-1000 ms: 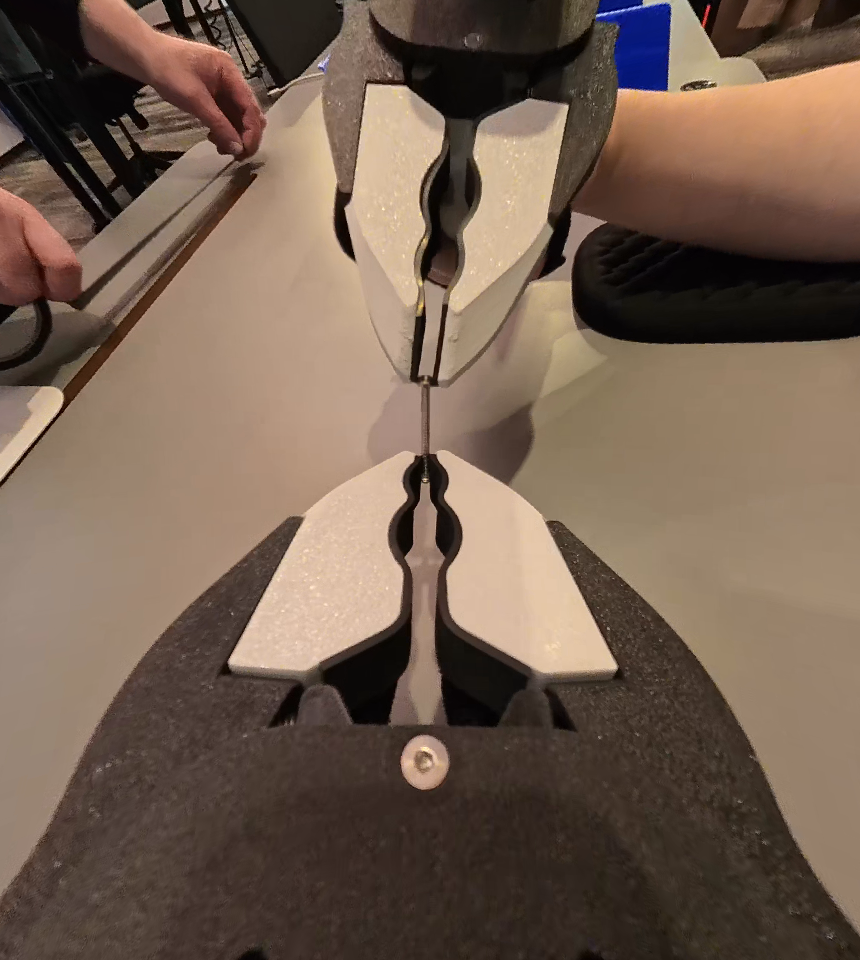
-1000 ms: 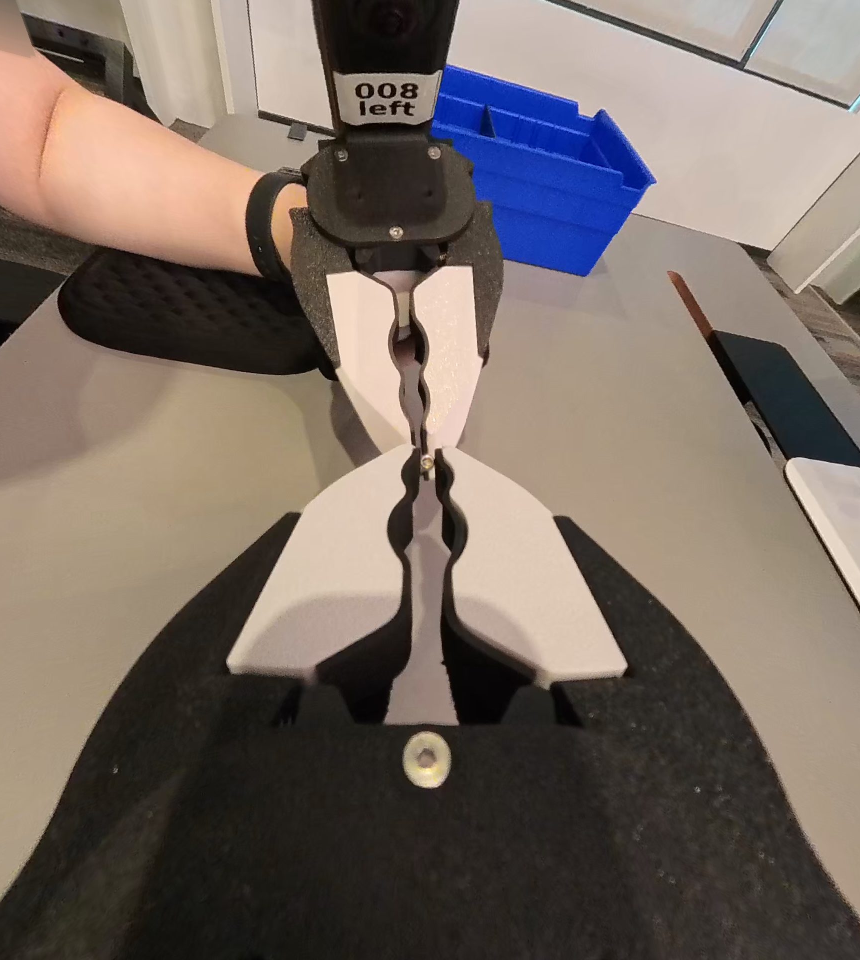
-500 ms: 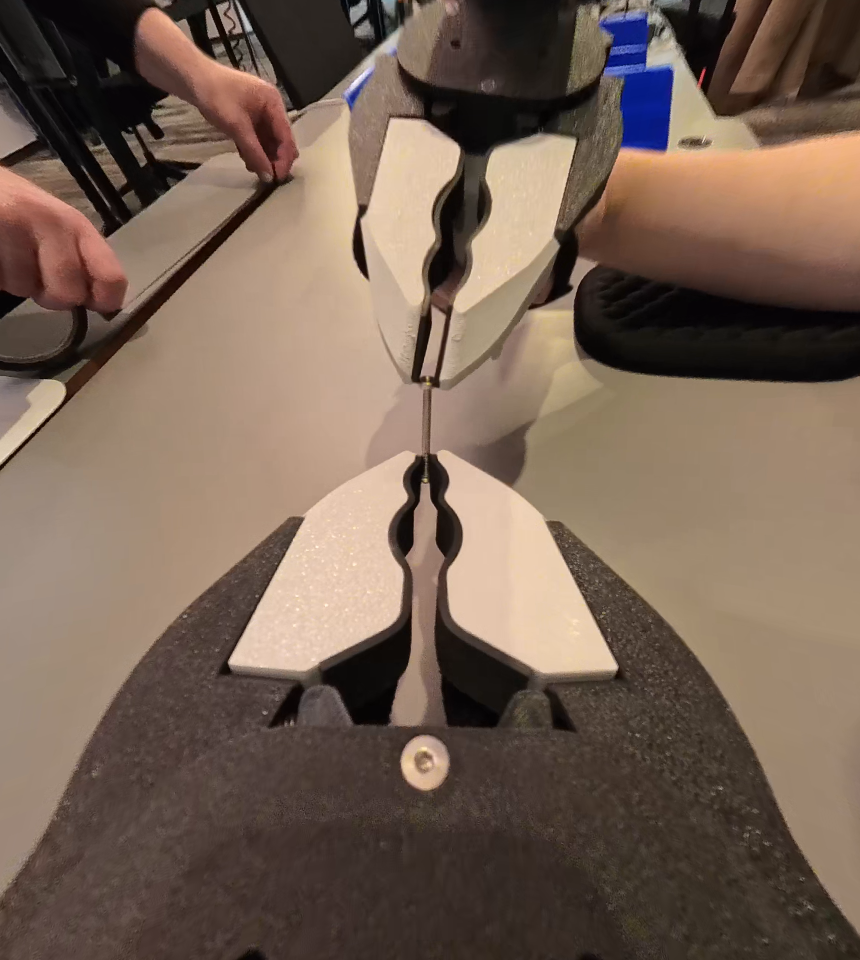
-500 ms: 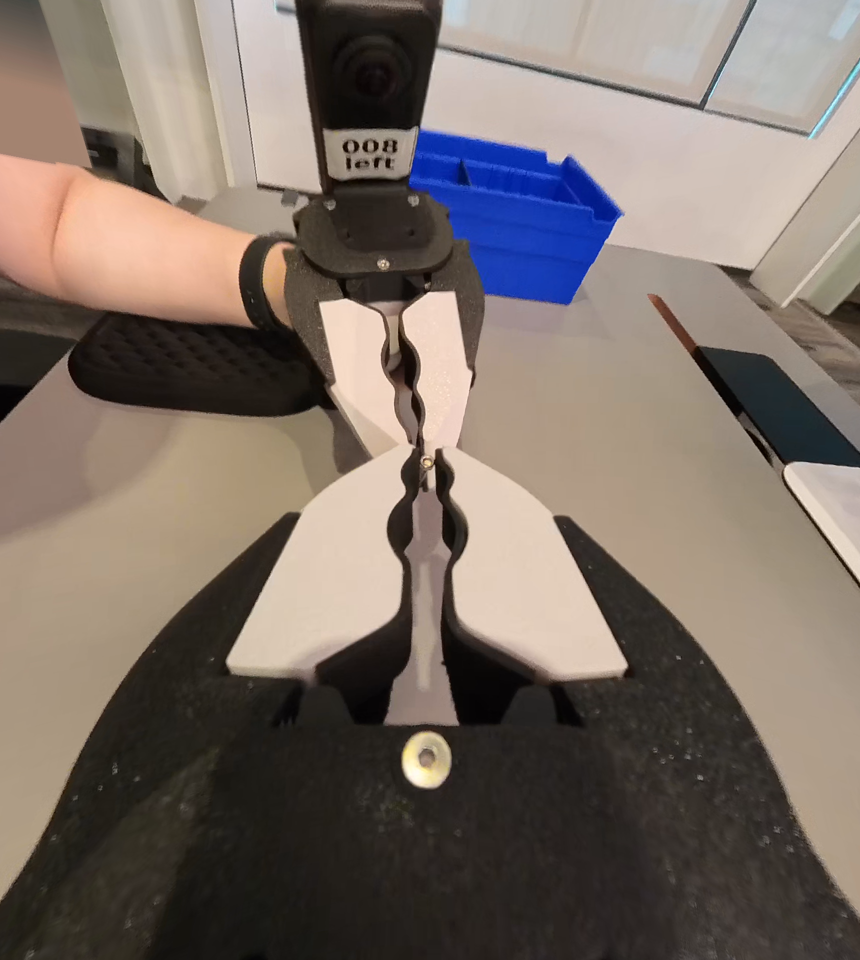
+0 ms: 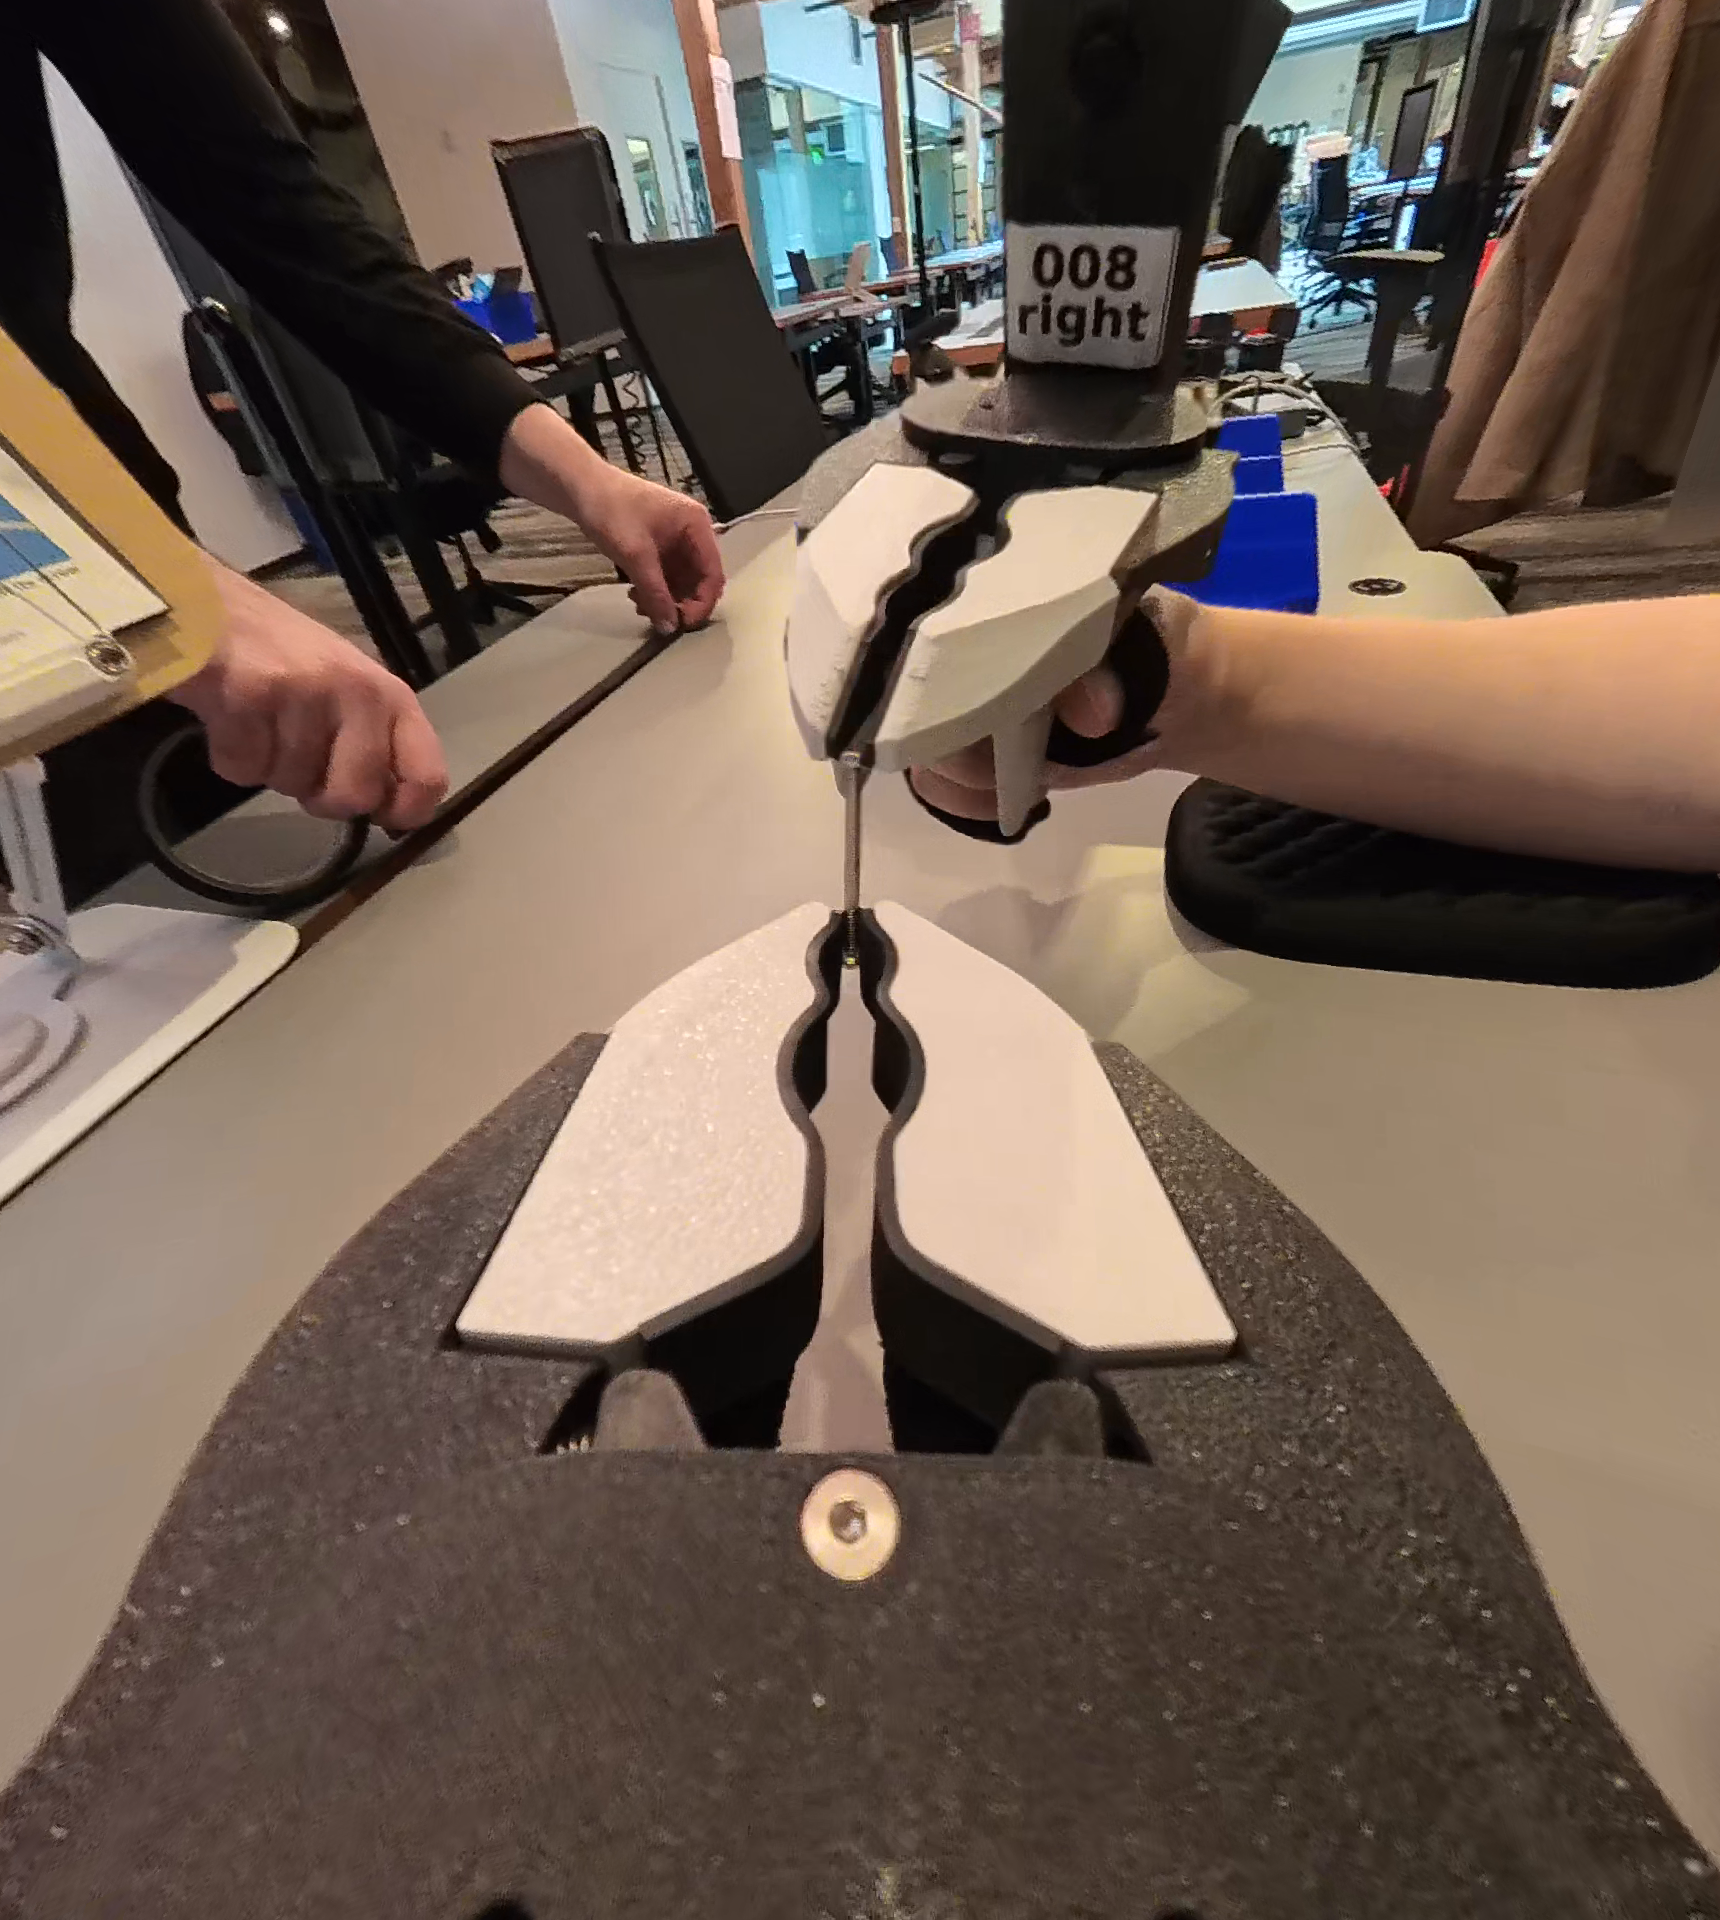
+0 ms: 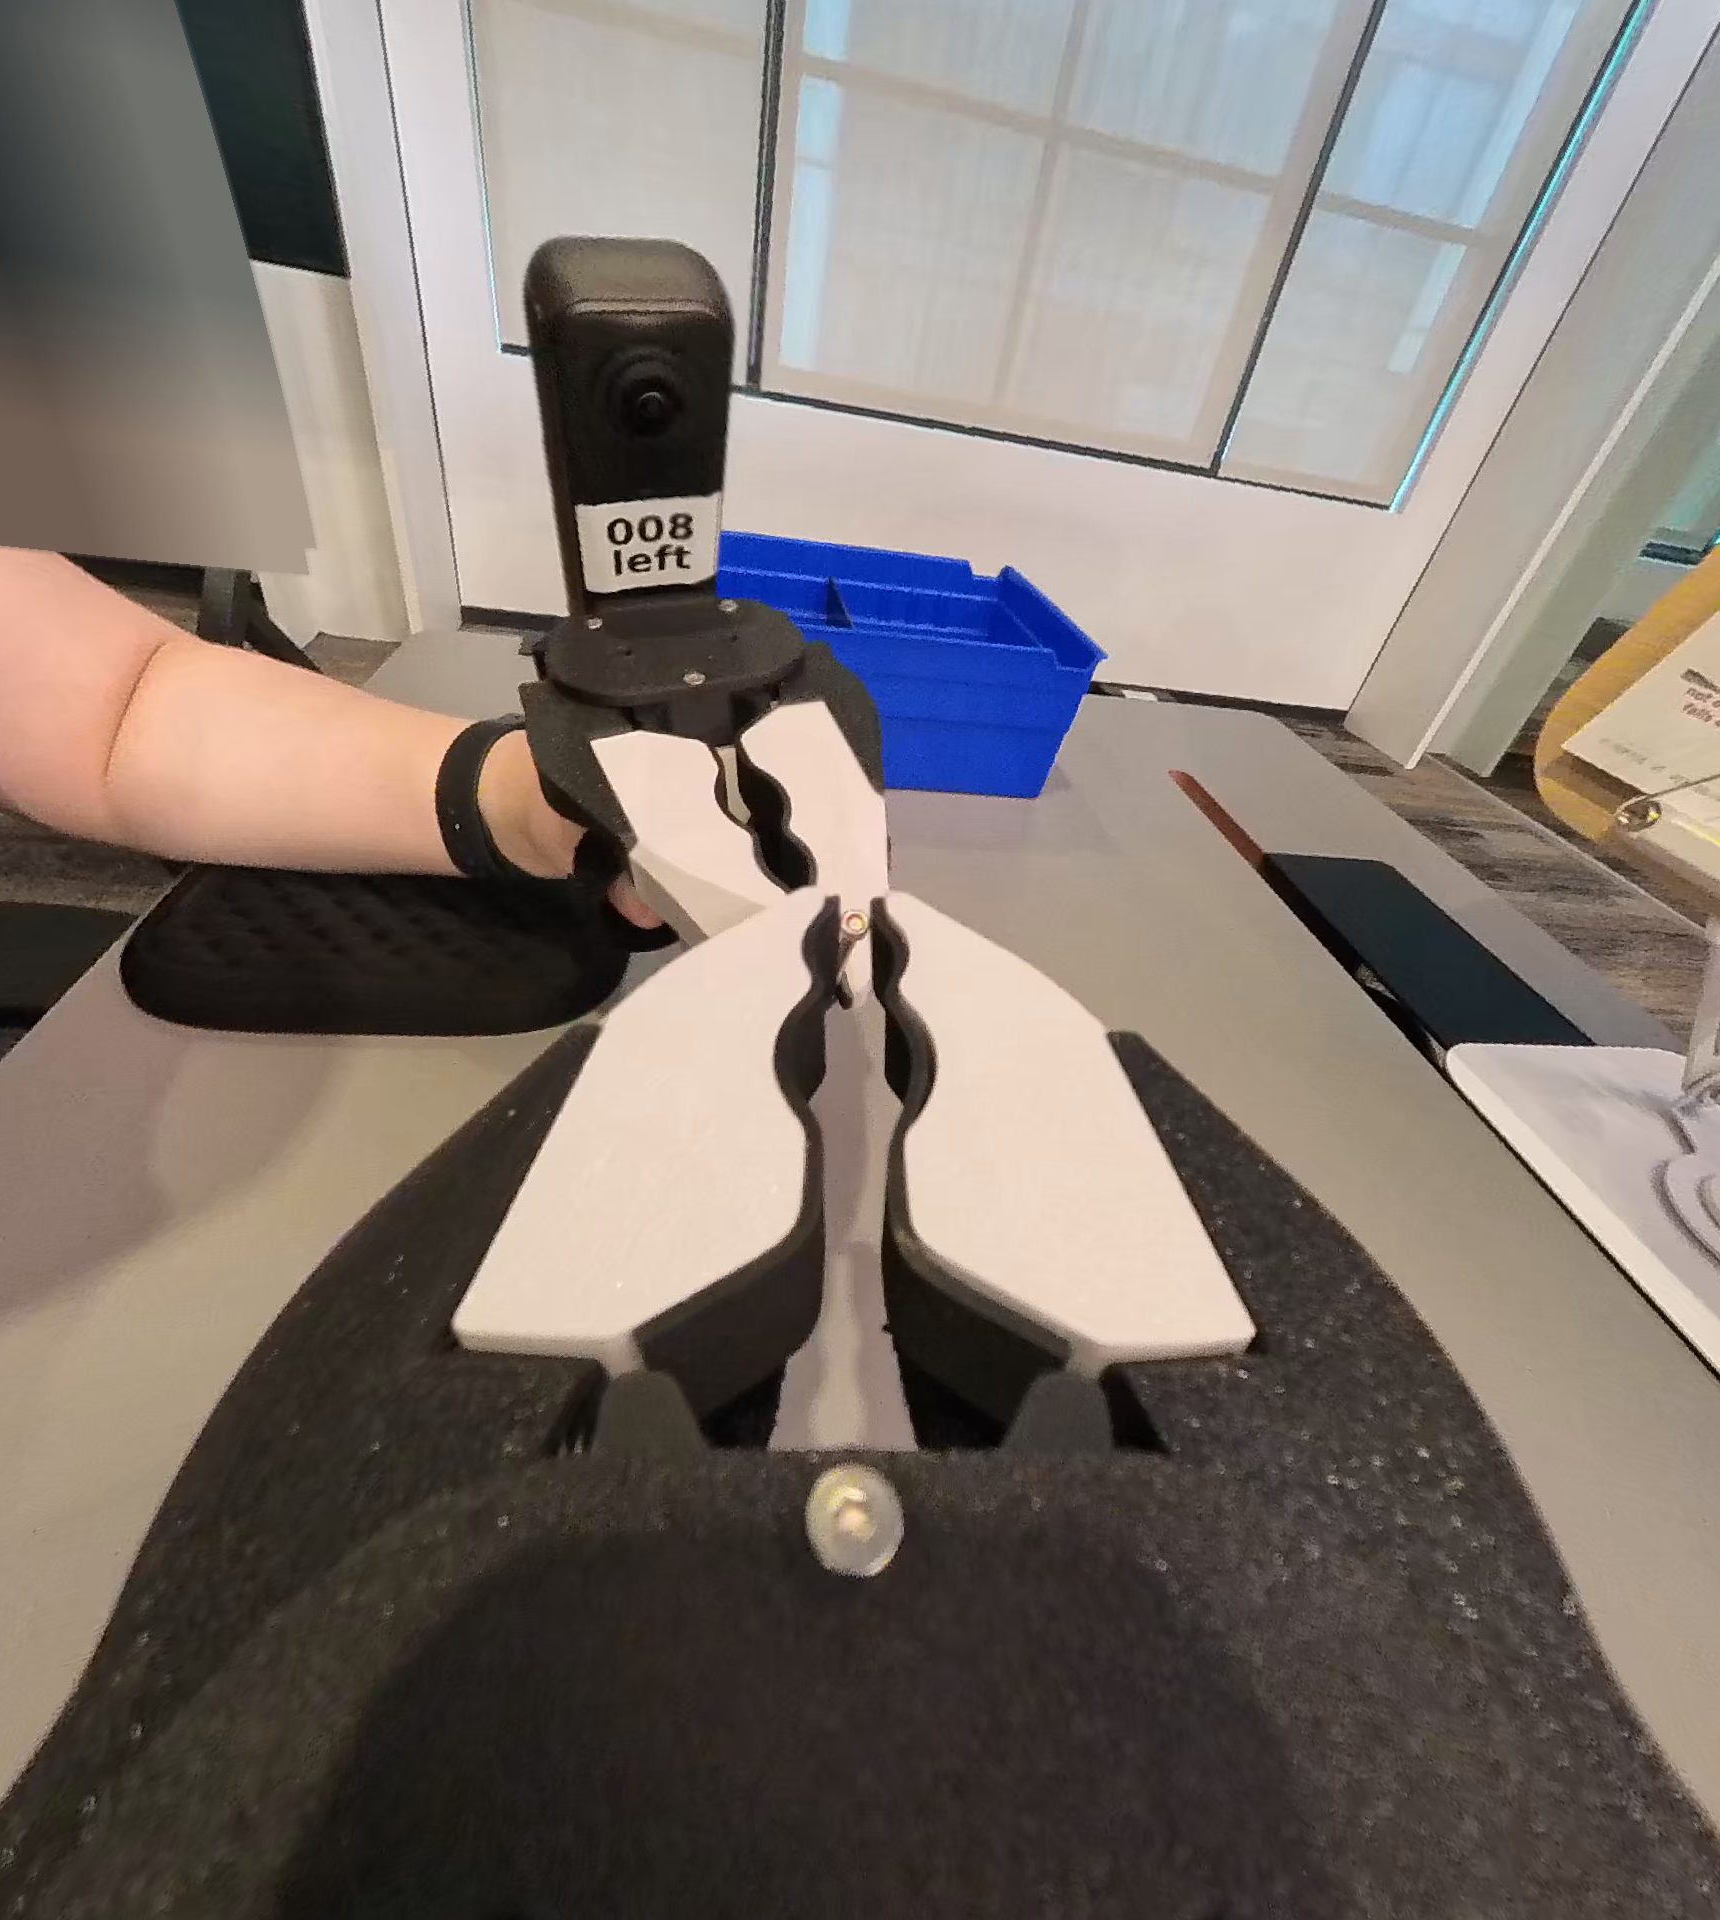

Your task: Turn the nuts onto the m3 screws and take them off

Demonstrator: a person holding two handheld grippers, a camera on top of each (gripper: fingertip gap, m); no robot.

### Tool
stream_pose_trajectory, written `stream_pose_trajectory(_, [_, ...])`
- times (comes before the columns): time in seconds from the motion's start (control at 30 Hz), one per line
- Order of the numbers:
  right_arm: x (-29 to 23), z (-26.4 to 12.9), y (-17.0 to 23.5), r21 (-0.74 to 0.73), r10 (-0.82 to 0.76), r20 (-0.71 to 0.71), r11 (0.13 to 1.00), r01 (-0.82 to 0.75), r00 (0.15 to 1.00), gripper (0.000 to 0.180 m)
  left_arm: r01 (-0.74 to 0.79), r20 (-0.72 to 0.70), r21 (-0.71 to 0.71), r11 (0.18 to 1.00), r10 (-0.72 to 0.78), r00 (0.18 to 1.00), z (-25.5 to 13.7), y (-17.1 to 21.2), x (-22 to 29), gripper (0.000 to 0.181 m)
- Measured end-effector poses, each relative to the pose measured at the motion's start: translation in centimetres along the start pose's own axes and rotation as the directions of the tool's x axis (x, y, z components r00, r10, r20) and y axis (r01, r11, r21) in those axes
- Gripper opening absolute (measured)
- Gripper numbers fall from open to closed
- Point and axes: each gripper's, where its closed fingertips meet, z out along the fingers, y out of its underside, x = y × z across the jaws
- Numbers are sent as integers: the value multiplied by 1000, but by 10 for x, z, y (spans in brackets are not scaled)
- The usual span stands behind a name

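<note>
Over a plain grey tabletop (image 5: pixel 1355 1195), the left gripper (image 5: pixel 850 914) pinches the small nut's end of a thin steel M3 screw (image 5: pixel 850 831); the right gripper (image 6: pixel 851 920) clamps its head; keep both coaxial, twisting gently.

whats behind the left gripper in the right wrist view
Behind the left gripper stands a blue bin on the grey table. The gripper covers the bin's left end, so that part cannot be seen.
</note>
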Motion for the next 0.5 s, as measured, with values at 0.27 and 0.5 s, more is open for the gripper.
stream_pose_trajectory(0.27, [10, 6, -4, 36, 29, -97, 999, -26, 995, 5, 0, 84, 6, 1000, -1, 997, -2, -2, -11, 2])
stream_pose_trajectory(0.5, [12, 8, -5, 44, 32, -121, 999, -27, 992, 5, -3, 104, 9, 1000, 2, 995, -3, -3, -14, 2])
